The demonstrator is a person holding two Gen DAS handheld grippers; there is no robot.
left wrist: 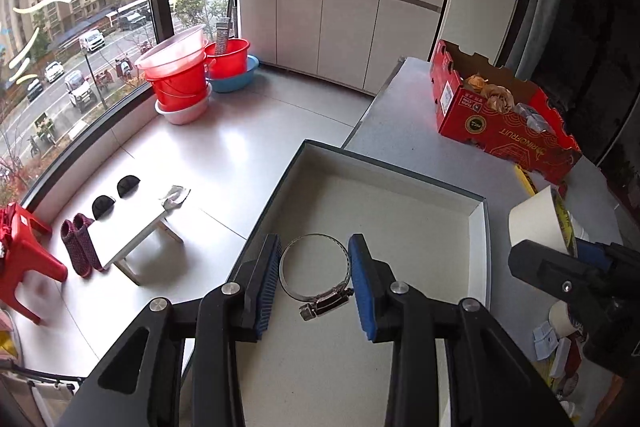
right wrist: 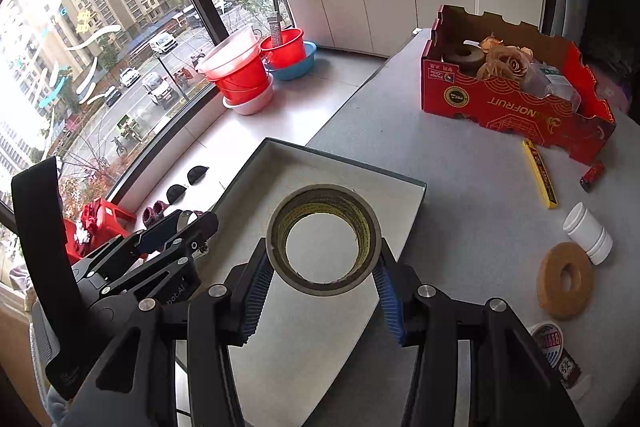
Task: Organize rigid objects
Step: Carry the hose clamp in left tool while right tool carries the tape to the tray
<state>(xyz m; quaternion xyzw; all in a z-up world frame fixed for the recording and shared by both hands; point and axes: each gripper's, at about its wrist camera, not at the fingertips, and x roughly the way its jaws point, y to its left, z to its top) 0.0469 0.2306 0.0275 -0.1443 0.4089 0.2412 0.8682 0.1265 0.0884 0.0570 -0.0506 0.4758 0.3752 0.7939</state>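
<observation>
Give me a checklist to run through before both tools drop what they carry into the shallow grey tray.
1. Left tool gripping the metal hose clamp: ok, pads on both sides of the ring.
2. Right tool gripping the tape roll: ok, pads pressed against its outer wall.
3. Both loads over the tray: ok, tray floor shows behind each.
4. Tray floor bare where they would land: ok, nothing lies in the visible part.
5. Tools clear of each other: ok, apart, side by side.
6. Height above the tray floor: cannot tell.
</observation>
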